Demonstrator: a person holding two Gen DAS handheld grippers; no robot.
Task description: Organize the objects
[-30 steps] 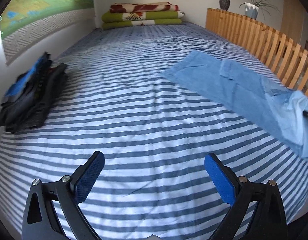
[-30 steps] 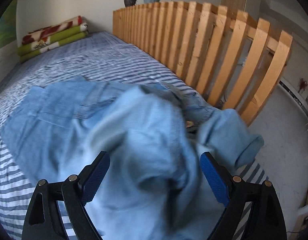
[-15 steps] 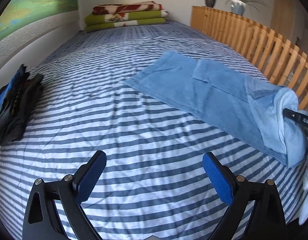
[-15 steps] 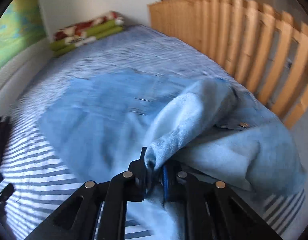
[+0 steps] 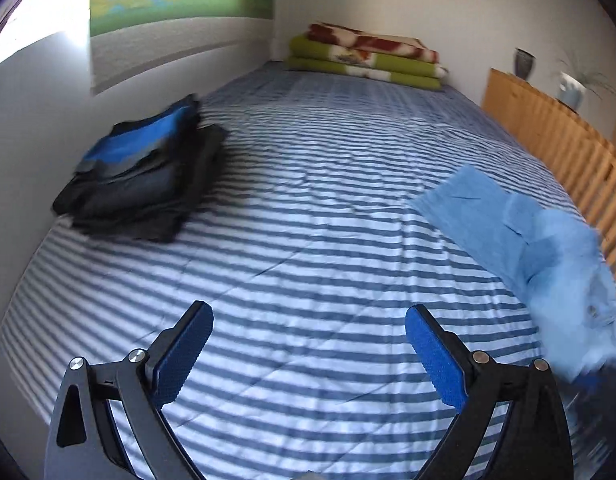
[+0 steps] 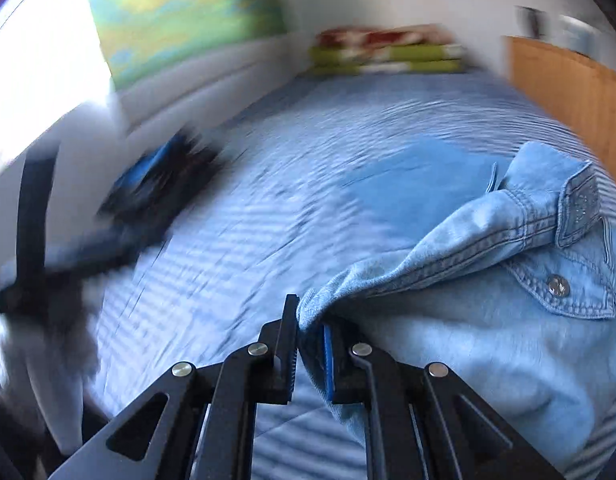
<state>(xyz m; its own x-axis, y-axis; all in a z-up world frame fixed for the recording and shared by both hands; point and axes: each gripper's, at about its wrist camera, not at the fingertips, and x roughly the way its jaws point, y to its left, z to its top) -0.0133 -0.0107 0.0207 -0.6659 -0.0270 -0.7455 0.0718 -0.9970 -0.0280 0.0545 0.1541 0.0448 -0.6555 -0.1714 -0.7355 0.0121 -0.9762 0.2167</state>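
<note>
Dark clothes pile [image 6: 159, 184] smeared by blur — denim shirt [image 6: 488, 320] cut off at right.

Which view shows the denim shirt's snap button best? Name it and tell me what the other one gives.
The right wrist view: the denim shirt fills its right side, sharp, with the snap button on the pocket flap clear, and the right gripper clamped on the hem. The left wrist view shows only a blurred pale-blue shirt at its right edge; no button readable.

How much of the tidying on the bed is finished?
Done, it seems: a dark folded pile sits by the wall. In hand: the right gripper is shut on the denim shirt's edge, part of it lifted off the striped bed. Left: folding and stacking it. The left gripper is open and empty.
</note>
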